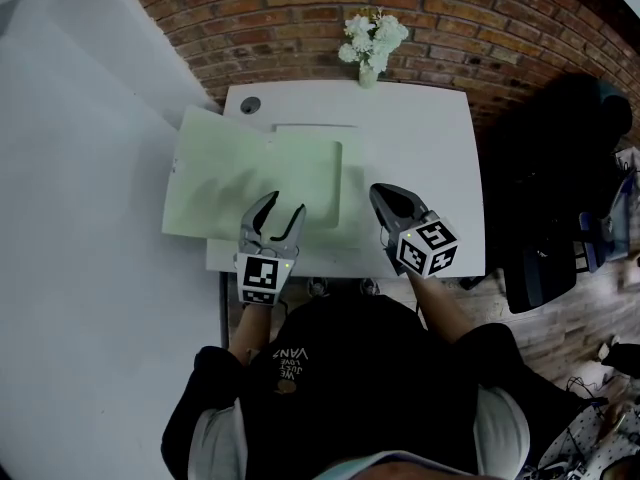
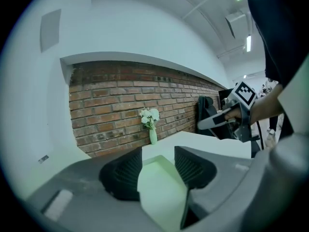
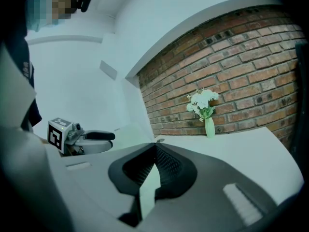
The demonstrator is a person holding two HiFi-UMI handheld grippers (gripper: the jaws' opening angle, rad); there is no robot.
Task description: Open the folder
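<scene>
A pale green folder (image 1: 230, 183) lies flat on the white table (image 1: 420, 138), and its left part hangs over the table's left edge. My left gripper (image 1: 285, 205) hovers at the folder's near edge with its jaws apart. The left gripper view shows the green folder (image 2: 161, 192) between the pads (image 2: 128, 173), which do not press on it. My right gripper (image 1: 378, 194) is just right of the folder with its jaws together. In the right gripper view a thin pale green sheet edge (image 3: 149, 192) is pinched between them.
At the table's far edge a small vase of white flowers (image 1: 370, 43) stands against the brick wall (image 1: 300, 8). A round cable hole (image 1: 250, 104) is at the table's far left corner. To the right of the table stands a black chair (image 1: 570, 168).
</scene>
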